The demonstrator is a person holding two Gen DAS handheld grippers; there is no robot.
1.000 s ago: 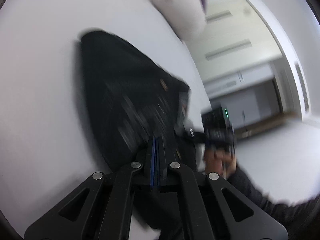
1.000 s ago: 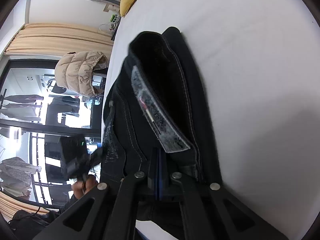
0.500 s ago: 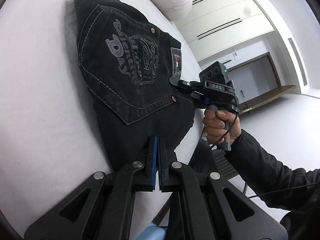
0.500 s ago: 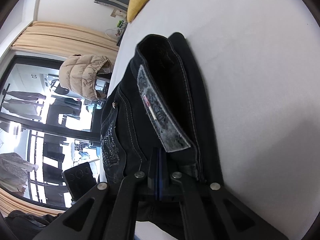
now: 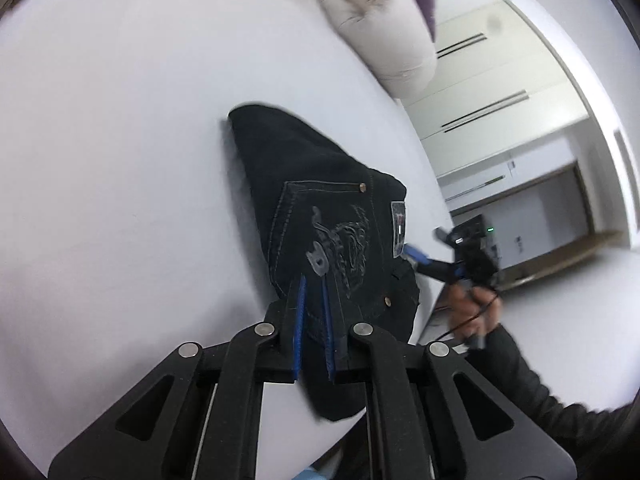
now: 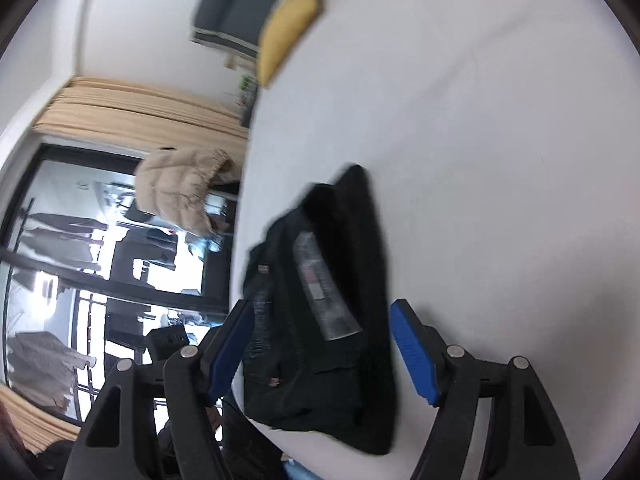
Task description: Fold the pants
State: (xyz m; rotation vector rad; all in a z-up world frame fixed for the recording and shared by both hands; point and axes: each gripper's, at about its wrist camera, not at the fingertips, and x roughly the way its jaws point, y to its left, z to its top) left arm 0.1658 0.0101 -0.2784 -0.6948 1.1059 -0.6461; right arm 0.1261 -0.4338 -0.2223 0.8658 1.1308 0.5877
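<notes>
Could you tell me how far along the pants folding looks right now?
The black jeans already lie folded into a compact bundle on the white surface. Both tools look released: the right tool is wide open, and the left tool is slightly open. Little seems left beyond pulling away.

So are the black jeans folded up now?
Folded: the black jeans lie as one compact bundle on the white bed, back pocket on top.

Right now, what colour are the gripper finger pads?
Blue pads, clearest in the right wrist view, above the folded black denim pants.
</notes>
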